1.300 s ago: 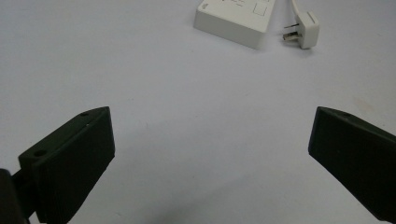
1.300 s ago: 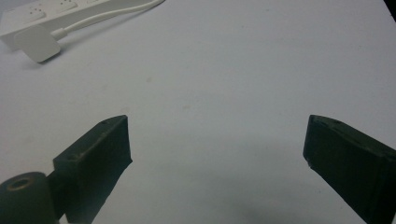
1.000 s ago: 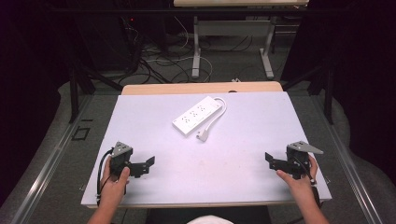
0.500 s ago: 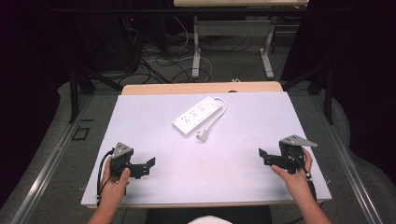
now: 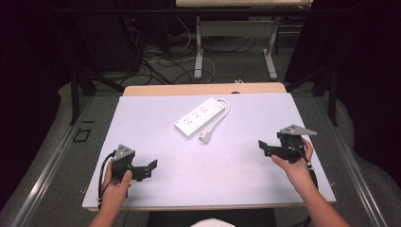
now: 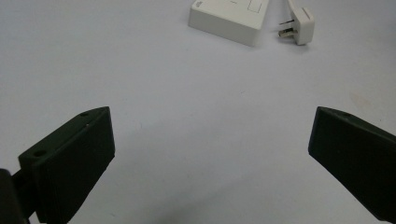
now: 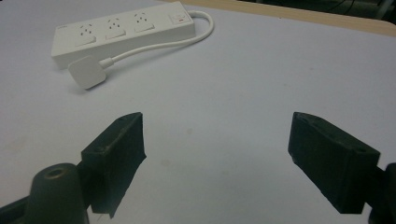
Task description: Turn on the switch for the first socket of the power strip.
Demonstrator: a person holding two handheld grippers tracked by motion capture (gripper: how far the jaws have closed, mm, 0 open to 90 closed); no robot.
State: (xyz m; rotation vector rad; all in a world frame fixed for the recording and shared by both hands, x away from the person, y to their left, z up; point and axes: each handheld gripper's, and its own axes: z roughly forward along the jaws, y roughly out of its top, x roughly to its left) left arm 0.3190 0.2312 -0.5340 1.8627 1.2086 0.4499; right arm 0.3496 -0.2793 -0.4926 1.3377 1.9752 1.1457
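A white power strip (image 5: 198, 117) lies diagonally at the table's far middle, its cord looping round to a white plug (image 5: 205, 137) that rests on the table beside it. My left gripper (image 5: 150, 168) hovers low at the near left, open and empty, pointing right. In the left gripper view the strip's end (image 6: 229, 16) and the plug (image 6: 299, 21) lie well ahead of the wide-apart jaws. My right gripper (image 5: 263, 147) is at the near right, open and empty, pointing left. The right gripper view has the strip (image 7: 121, 32) and plug (image 7: 86, 72) ahead to the left.
The white tabletop (image 5: 236, 184) is bare between the two grippers. A wooden edge (image 5: 203, 89) borders its far side. Beyond it, on the floor, are cables (image 5: 161, 61) and the metal legs of another table (image 5: 198, 52).
My right gripper has moved left and a little farther from the front edge, toward the plug. The left gripper has barely shifted. Both stay open.
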